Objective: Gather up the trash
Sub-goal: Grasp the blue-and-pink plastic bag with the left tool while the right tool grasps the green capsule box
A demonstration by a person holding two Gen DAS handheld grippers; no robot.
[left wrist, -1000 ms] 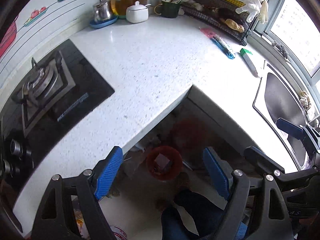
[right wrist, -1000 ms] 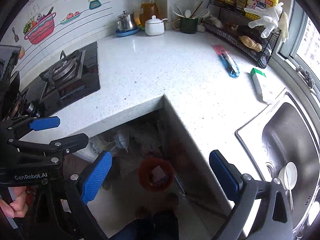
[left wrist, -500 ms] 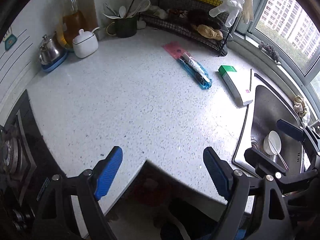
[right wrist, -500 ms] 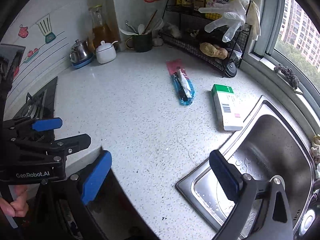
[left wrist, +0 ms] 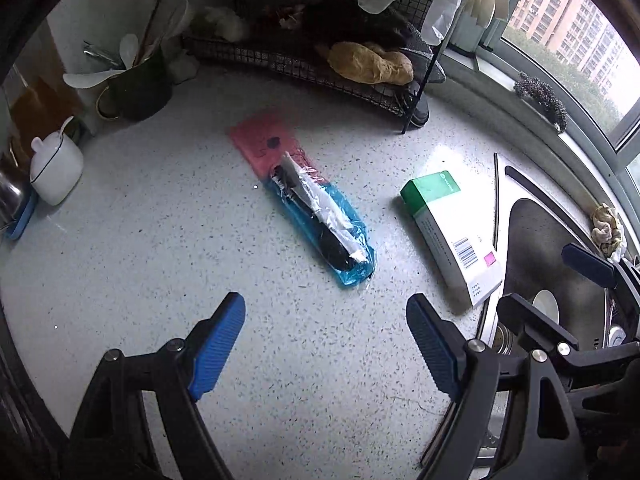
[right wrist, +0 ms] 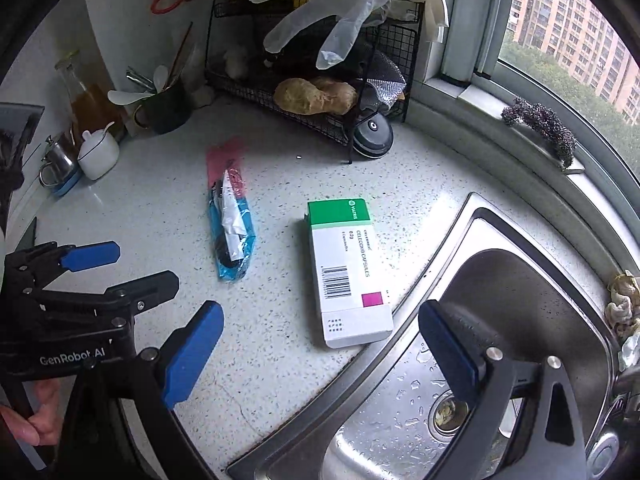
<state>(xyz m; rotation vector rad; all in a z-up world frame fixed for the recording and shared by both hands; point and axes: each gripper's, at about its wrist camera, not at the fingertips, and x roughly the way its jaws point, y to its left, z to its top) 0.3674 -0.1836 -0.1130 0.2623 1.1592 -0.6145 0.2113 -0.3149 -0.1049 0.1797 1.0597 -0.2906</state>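
Nearest the lens, the left hand-held gripper (left wrist: 326,338) is held over the speckled counter (left wrist: 160,264) with its blue pads spread wide apart and nothing between them. The right hand-held gripper (right wrist: 320,350) is likewise held with its pads wide apart and empty, one over the counter and the other over the steel sink (right wrist: 520,300). Just beyond the pads, a white medicine box (right wrist: 348,272) with a green end is seen lying flat, its near corner at the sink's edge. Beside it, apart from the box, a blue and pink plastic wrapper (left wrist: 316,208) lies flat on the counter with what appears to be a dark object inside. Farther back, a black wire rack (right wrist: 320,120) stands at the wall, with a clear glove (right wrist: 332,12) draped over it.
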